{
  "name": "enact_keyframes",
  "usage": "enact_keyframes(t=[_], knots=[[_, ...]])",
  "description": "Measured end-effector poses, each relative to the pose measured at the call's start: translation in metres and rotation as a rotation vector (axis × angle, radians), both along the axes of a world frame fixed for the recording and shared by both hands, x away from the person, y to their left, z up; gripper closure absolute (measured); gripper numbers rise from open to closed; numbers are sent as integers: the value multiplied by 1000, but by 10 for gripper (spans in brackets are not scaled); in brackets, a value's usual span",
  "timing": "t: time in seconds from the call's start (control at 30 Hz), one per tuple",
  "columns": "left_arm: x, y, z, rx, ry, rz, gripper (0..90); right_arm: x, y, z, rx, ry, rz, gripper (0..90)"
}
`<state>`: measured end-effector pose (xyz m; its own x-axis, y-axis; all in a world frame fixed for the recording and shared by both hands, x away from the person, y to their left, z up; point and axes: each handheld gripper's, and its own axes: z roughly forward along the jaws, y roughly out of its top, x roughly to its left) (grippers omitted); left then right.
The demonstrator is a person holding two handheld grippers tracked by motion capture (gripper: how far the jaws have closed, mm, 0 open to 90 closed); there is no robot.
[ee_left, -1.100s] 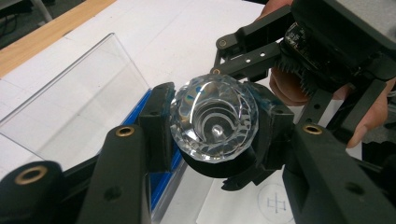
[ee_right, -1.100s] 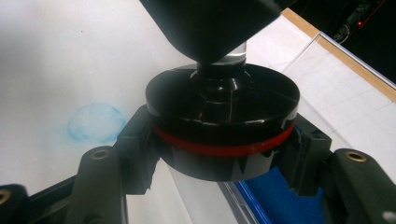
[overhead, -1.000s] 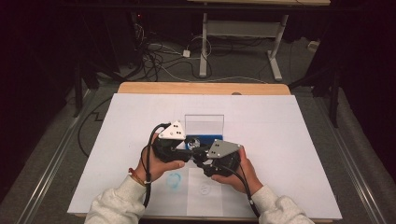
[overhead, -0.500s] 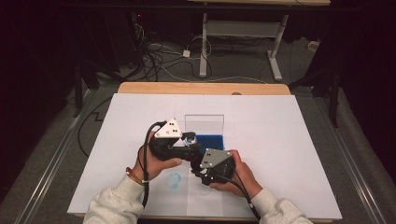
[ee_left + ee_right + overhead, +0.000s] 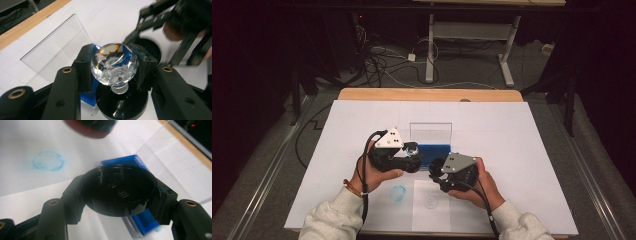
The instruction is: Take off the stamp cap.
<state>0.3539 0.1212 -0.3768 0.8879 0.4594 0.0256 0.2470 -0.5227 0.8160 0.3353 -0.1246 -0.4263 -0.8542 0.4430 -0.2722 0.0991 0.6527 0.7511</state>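
My left gripper (image 5: 114,66) is shut on a clear faceted crystal knob (image 5: 113,60) with a threaded neck pointing down; a glossy black round piece (image 5: 121,106) sits just under that neck. My right gripper (image 5: 118,191) is shut on a black round cap (image 5: 117,187), hollow side up. In the high view the left gripper (image 5: 413,156) and right gripper (image 5: 438,172) are held close together above the white table, tips facing each other, a small gap between them. Farther off in the left gripper view, the right gripper's jaws and cap (image 5: 150,48) are blurred.
A clear acrylic stand (image 5: 430,131) on a blue base (image 5: 435,150) rises just behind the grippers. A blue ring stain (image 5: 398,192) and a sheet of paper (image 5: 432,212) with a faint circle lie near the front edge. The wooden table edge (image 5: 427,94) runs along the back.
The right gripper, holding the black cap, has drawn back from the left gripper toward the person and slightly right. The left gripper has stayed nearly in place with the knob.
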Motion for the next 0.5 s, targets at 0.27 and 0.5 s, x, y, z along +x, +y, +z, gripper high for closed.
enact_keyframes(t=[0.27, 0.5], knots=[[3, 1, -6, 23, 12, 15, 548, -2, -26, 13, 52, -24, -53, 389], [5, 3, -9, 29, 19, 19, 548, -5, -43, 19, 82, -42, -93, 389]])
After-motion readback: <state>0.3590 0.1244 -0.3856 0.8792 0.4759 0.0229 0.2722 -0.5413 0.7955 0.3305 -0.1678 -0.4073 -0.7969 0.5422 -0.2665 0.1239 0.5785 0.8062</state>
